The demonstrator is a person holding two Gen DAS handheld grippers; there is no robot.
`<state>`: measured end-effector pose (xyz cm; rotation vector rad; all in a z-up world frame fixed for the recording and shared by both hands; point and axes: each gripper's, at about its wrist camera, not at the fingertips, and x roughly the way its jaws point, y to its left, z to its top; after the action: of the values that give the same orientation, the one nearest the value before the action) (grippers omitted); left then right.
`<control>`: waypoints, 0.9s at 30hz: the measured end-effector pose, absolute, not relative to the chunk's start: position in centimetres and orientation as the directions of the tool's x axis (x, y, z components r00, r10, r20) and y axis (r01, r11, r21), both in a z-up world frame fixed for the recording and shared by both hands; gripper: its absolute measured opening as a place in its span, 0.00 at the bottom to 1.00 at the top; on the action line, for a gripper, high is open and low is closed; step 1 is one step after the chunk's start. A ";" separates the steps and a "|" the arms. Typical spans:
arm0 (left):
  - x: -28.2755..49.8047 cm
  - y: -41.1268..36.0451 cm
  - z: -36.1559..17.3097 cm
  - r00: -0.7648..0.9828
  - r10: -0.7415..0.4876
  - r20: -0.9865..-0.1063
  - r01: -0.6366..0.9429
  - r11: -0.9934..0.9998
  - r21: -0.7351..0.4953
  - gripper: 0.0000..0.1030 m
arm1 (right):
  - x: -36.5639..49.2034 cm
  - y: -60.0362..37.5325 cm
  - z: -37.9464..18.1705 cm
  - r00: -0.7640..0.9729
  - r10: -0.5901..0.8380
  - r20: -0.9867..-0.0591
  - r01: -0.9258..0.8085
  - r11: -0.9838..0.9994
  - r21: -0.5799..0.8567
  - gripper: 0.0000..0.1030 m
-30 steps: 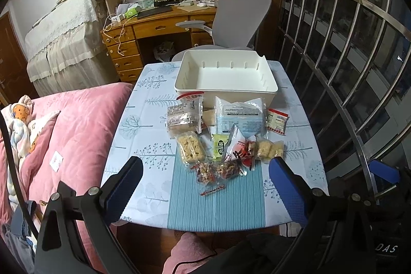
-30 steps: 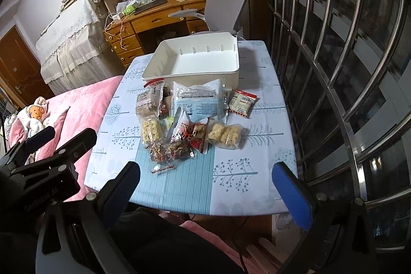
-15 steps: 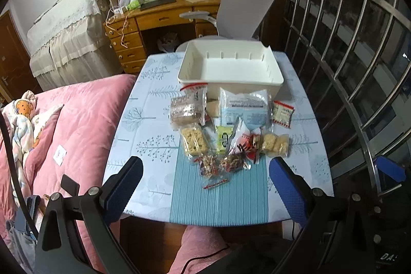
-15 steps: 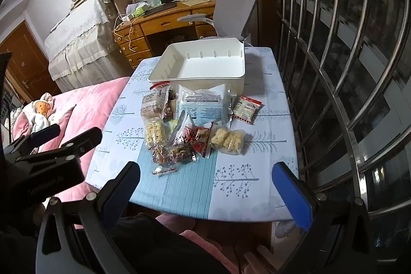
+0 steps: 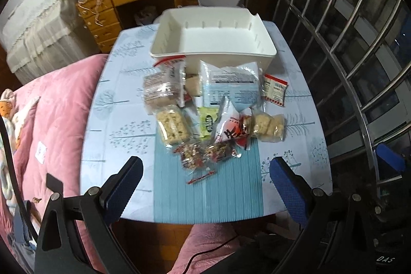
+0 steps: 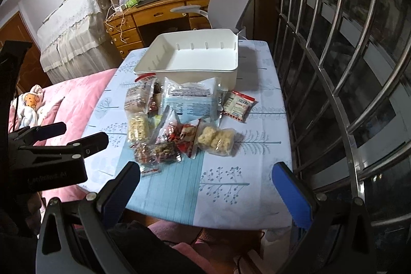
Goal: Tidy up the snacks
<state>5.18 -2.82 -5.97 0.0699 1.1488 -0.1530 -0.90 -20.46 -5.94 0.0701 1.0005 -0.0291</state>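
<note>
White plastic, and nothing in it: the bin (image 5: 213,43) sits at the far end of the table (image 5: 123,94), so by my read the sorting hasn't started. Every snack lies on the patterned cloth just in front of the bin, a loose heap with packets overlapping. Biggest is the pale blue bag (image 5: 230,86), leaning against the bin's near wall; beside it on the right, apart from the heap, a small red-and-white packet (image 5: 274,90). On the left, a clear bag of brownish cakes (image 5: 160,91), and below it a clear pack of puffed rice bars (image 5: 172,126). Another clear pack of pale puffs (image 5: 268,126) lies on the right, a green sachet (image 5: 208,121) and a red-and-white packet (image 5: 232,131) in the middle, two nut-mix packs (image 5: 205,152) nearest us. Left gripper (image 5: 205,186) hangs over the near table edge, jaws spread wide, holding nothing. Right gripper (image 6: 205,186) is the same: fingers far apart, empty, over the table's near edge. Everything is left to do, then; I count roughly nine or ten packets to move. Writing? Dark print on the blue bag, too blurred to read; bold characters on the red packet, not legible either.
</note>
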 end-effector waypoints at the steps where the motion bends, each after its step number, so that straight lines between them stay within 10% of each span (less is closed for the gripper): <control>1: 5.7 -3.1 -6.4 0.387 -0.093 -0.917 0.164 0.986 -0.031 0.96 | -0.7 -20.6 -6.2 0.541 0.004 -0.841 0.055 0.998 0.040 1.00; 27: 18.1 -9.9 -21.7 -0.034 -0.068 -0.997 0.289 0.955 -0.075 0.96 | 9.0 -21.5 -19.1 0.505 -0.067 -0.861 -0.204 0.960 -0.194 1.00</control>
<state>18.12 -9.94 -21.70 0.1742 1.5814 -0.2886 9.02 -21.49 -19.13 -0.2863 1.0421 0.0840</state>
